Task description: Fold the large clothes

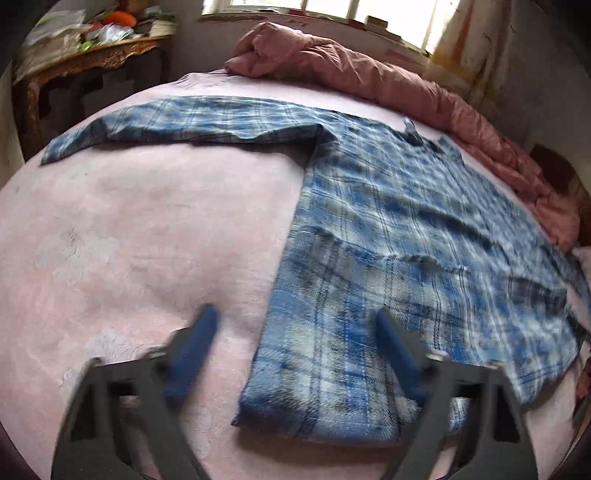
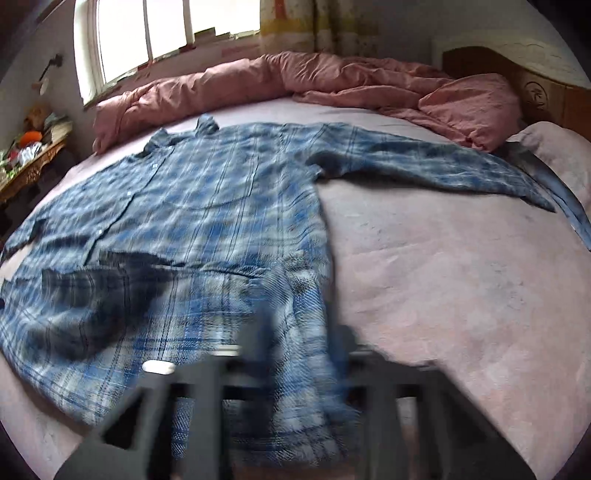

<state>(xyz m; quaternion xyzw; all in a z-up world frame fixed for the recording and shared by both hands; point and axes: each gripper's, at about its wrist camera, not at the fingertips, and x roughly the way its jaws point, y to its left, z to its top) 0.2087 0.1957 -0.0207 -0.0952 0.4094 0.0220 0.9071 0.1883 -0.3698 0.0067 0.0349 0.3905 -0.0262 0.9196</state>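
Blue plaid shirt (image 1: 388,229) lies spread flat on the pink bed sheet (image 1: 129,240), collar toward the window (image 2: 166,33), hem toward the cameras. One sleeve (image 1: 177,127) stretches straight out across the sheet on the left-wrist side; the other sleeve (image 2: 436,166) reaches toward the pillow (image 2: 554,155) in the right wrist view.

Left tongs (image 1: 295,325): blue fingers apart, straddling the shirt's near-left hem corner, one finger (image 1: 192,354) over bare sheet, the other over plaid. Pads not pressing the cloth as far as the blur allows.

Right tongs (image 2: 295,332): fingers drawn together at the shirt's side edge near the hem; cloth looks bunched there (heavy blur, so cannot tell for sure whether fabric is pinched).

Open room: wide bare sheet on both sides of the shirt's body, below each sleeve. Far edge of the bed is taken by a rumpled pink duvet (image 2: 295,77). A cluttered carved desk (image 1: 85,59) stands off the bed's corner.
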